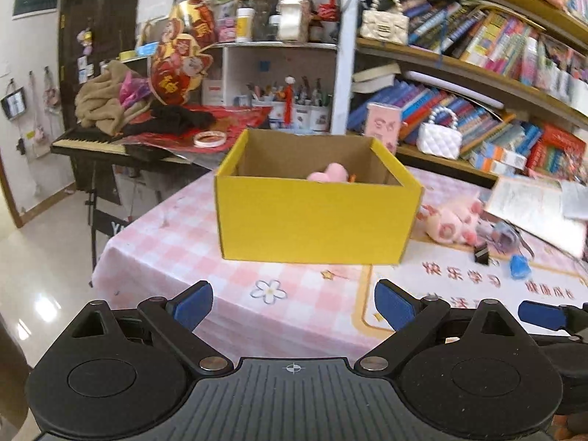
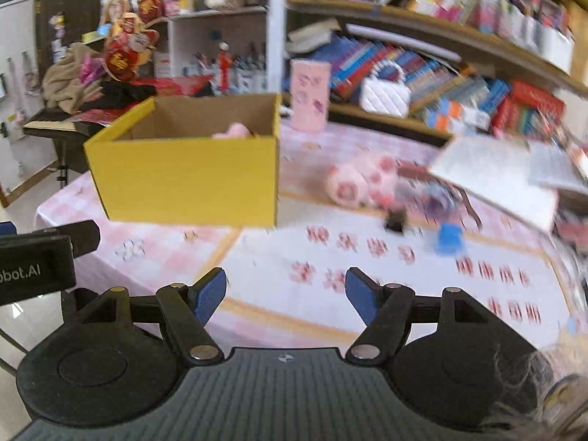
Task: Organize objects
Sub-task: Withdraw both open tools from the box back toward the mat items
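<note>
A yellow cardboard box (image 1: 316, 217) stands open on the pink checked tablecloth (image 1: 176, 242), with a pink soft thing (image 1: 329, 173) inside. It also shows in the right wrist view (image 2: 187, 180). A pink plush pig (image 1: 454, 222) lies right of the box, seen too in the right wrist view (image 2: 362, 182). Near it lie a black binder clip (image 1: 481, 253), a small blue item (image 1: 519, 266) and a purple tangle (image 1: 503, 235). My left gripper (image 1: 294, 308) is open and empty, short of the box. My right gripper (image 2: 286, 294) is open and empty over the printed mat (image 2: 367, 275).
Bookshelves (image 1: 477, 84) full of books and white handbags run behind the table. A white board or paper (image 1: 533, 209) lies at the right. A keyboard piled with cloth (image 1: 103, 136) stands left of the table. A pink carton (image 2: 309, 93) stands behind the box.
</note>
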Tool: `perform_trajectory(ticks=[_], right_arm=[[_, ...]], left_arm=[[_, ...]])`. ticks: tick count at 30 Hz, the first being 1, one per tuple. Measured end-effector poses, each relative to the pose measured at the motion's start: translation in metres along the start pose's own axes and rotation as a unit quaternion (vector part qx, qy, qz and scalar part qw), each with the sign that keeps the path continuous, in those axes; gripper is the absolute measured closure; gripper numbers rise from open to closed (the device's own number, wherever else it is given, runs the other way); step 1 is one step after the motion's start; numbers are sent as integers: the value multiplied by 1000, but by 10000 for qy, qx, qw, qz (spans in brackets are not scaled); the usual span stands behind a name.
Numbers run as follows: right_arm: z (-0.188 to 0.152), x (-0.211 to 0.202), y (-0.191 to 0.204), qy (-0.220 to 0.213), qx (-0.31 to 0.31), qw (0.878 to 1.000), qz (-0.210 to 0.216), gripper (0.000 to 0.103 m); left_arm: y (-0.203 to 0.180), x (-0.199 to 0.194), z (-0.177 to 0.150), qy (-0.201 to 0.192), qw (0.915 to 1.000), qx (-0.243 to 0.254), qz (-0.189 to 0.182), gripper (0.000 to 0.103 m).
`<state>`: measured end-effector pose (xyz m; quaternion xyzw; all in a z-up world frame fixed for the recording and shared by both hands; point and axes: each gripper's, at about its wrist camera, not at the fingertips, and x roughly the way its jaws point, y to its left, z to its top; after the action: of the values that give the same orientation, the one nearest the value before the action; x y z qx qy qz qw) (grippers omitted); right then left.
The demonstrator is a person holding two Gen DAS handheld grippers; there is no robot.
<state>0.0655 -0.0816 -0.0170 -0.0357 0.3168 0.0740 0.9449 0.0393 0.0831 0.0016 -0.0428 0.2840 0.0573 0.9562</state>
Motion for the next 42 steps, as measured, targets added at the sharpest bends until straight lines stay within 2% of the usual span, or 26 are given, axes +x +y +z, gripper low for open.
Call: perform_trajectory(ticks=[3, 12, 23, 31, 42], right_arm=[[-6, -3, -2, 64, 79, 9997, -205, 32], [-25, -21, -25, 195, 406, 9960, -773, 30], [-41, -36, -78, 335, 1083, 9812, -1561, 30], [-41, -25, -107, 481, 1249, 9761, -1712, 30], [-12, 19, -152, 499, 1183, 9817, -1408, 34]], left_arm=[[-7, -2, -4, 20, 9999, 125, -111, 7], [-35, 2, -14, 294, 9960, 266, -807, 7], [-82, 14, -16, 515, 9851, 616, -1520, 6], [-112, 32, -14, 668, 9815, 712, -1649, 7], [-154, 69, 9, 681, 9864, 533, -1395, 8]])
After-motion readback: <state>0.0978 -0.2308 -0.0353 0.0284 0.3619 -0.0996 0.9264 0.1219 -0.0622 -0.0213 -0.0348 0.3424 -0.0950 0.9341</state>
